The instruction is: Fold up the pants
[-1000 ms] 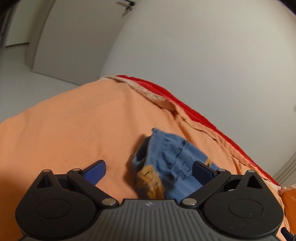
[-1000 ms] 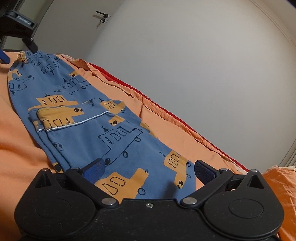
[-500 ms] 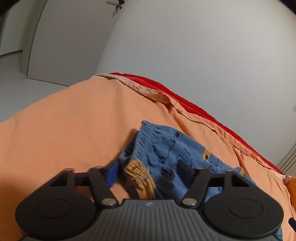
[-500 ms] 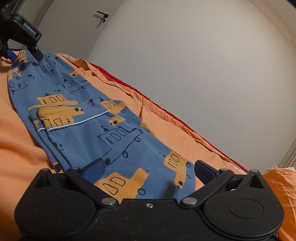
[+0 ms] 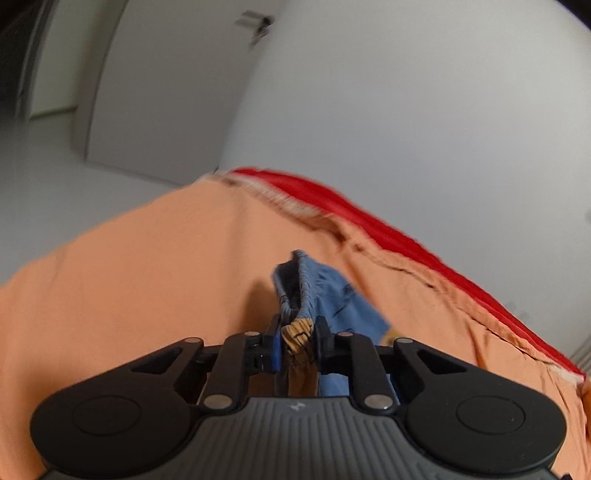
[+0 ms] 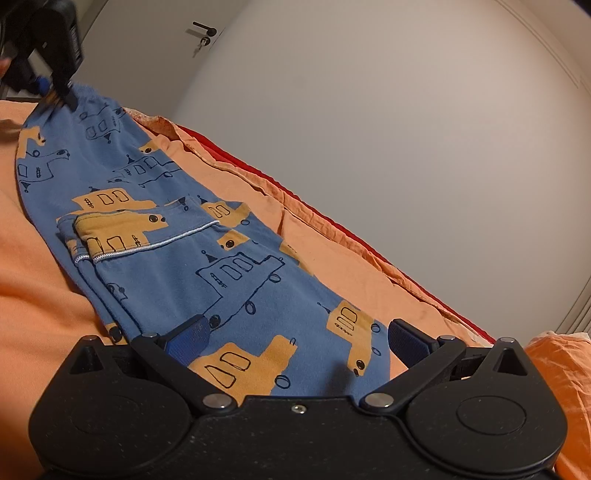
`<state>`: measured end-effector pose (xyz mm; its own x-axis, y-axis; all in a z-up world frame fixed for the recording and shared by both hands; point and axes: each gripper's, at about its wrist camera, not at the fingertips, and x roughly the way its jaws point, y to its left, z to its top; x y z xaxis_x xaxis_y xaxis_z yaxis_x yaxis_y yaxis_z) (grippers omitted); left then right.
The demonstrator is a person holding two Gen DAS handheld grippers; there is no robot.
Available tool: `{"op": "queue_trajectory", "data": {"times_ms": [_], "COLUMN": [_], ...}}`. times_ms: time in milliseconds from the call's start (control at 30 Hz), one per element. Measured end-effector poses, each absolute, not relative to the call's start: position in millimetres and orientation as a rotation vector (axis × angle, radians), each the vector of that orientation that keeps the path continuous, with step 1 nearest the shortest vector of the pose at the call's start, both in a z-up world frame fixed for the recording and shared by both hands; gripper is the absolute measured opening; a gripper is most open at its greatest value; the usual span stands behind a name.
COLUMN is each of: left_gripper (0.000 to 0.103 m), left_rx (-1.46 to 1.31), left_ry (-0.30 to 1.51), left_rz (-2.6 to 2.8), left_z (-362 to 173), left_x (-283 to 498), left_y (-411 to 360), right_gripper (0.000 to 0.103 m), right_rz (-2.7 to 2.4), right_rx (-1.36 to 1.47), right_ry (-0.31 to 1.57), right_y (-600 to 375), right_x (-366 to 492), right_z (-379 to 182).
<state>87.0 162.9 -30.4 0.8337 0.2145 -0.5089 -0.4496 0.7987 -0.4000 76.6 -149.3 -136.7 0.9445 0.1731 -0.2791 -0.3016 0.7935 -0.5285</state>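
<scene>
Where the blue pants (image 6: 177, 236) with their orange vehicle print are laid lengthwise on the bed, one leg is seen folded over the other, and a turned-back hem with white stitching lies across the middle. The elastic waistband (image 5: 295, 328) is pinched between the closed fingers of the left tongs (image 5: 297, 341) and is raised slightly off the sheet; from the right wrist view the left tongs (image 6: 55, 92) are seen at the far end of the garment. The right tongs (image 6: 295, 336) are held wide open at the near end, with the leg fabric lying between the two blue pads (image 6: 188, 338) but not clamped. An orange sheet (image 5: 147, 277) is spread beneath the pants, and a red layer (image 5: 388, 236) is exposed along its far edge beside a pale wall (image 6: 388, 129). A crumpled orange cloth (image 6: 557, 365) is seen at the right. A white door (image 5: 166, 92) with a dark handle (image 6: 205, 27) is set in the wall beyond the bed.
</scene>
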Motion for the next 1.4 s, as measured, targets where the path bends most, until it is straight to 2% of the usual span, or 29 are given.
{"op": "queue_trajectory", "data": {"times_ms": [233, 367, 433, 467, 500, 567, 767, 867, 1100, 1200, 1300, 1400], "left_gripper": [0.018, 0.018, 0.023, 0.038, 0.072, 0.1, 0.1, 0.095, 0.092, 0.092, 0.092, 0.092], "left_rx": [-0.287, -0.132, -0.073, -0.052, -0.031, 0.014, 0.099, 0.14, 0.295, 0.357, 0.411, 0.444], "left_ry": [0.377, 0.36, 0.372, 0.386, 0.401, 0.402, 0.536, 0.598, 0.633, 0.636, 0.627, 0.618], "left_rz": [0.07, -0.145, -0.24, -0.279, -0.304, -0.29, -0.318, -0.353, -0.313, -0.309, -0.317, -0.319], "left_z": [35, 54, 53, 49, 45, 32, -19, -42, -55, -59, -61, -62], "left_x": [92, 103, 110, 113, 114, 111, 110, 104, 99, 102, 100, 97], "left_y": [80, 16, -15, -29, -40, -57, -69, -69, -76, -82, -88, -92], "right_gripper": [0.103, 0.103, 0.103, 0.103, 0.103, 0.102, 0.103, 0.102, 0.102, 0.102, 0.093, 0.082], "right_rz": [0.192, 0.092, 0.043, 0.019, -0.001, -0.037, -0.086, 0.027, 0.338, 0.578, 0.673, 0.693], "right_rx": [-0.426, -0.327, -0.288, -0.27, -0.25, -0.2, 0.017, 0.085, 0.105, 0.134, 0.136, 0.315], "right_ry": [0.183, 0.189, 0.201, 0.212, 0.228, 0.267, 0.353, 0.357, 0.367, 0.435, 0.528, 0.588], "right_y": [-184, -220, -240, -250, -260, -282, -326, -323, -283, -272, -268, -280], "right_x": [82, 91, 96, 99, 102, 108, 122, 123, 131, 154, 183, 204], "right_z": [-103, -84, -77, -75, -73, -71, -78, -80, -81, -81, -82, -88]}}
